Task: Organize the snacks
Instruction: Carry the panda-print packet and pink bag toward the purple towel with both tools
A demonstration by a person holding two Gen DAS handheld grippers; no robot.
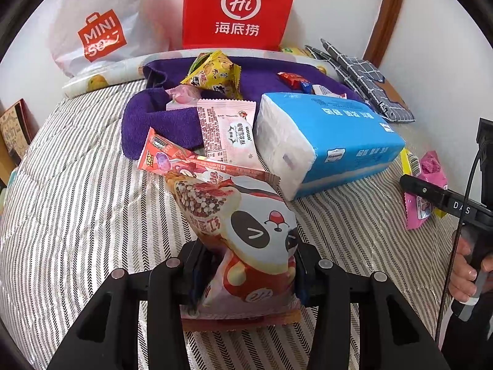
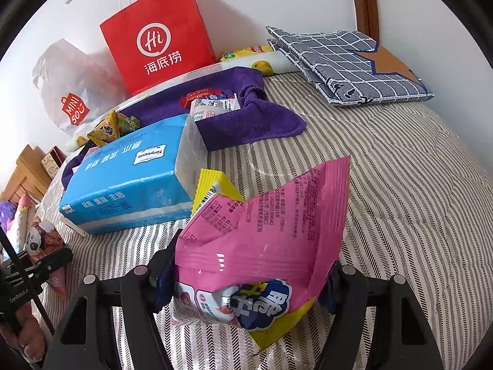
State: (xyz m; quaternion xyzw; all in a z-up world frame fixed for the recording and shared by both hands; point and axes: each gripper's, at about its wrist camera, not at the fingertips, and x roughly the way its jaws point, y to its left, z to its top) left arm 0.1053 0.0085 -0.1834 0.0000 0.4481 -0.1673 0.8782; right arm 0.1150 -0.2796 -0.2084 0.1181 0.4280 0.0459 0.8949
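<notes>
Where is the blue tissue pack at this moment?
The blue tissue pack lies on the striped bed cover, right of centre in the left wrist view. Its far end rests on the purple towel, and the pink-white snack packet lies beside it.

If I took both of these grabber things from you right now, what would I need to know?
Left gripper: fingers shut on the panda snack bag, held up over the striped bed cover.
Right gripper: fingers around the pink snack bag; a firm hold cannot be confirmed.
Loose snacks: several on the purple towel, beside the blue tissue pack.
Done: two bags picked up.
Left: placing both; the destination is not evident. The red paper bag stands at the wall.
</notes>
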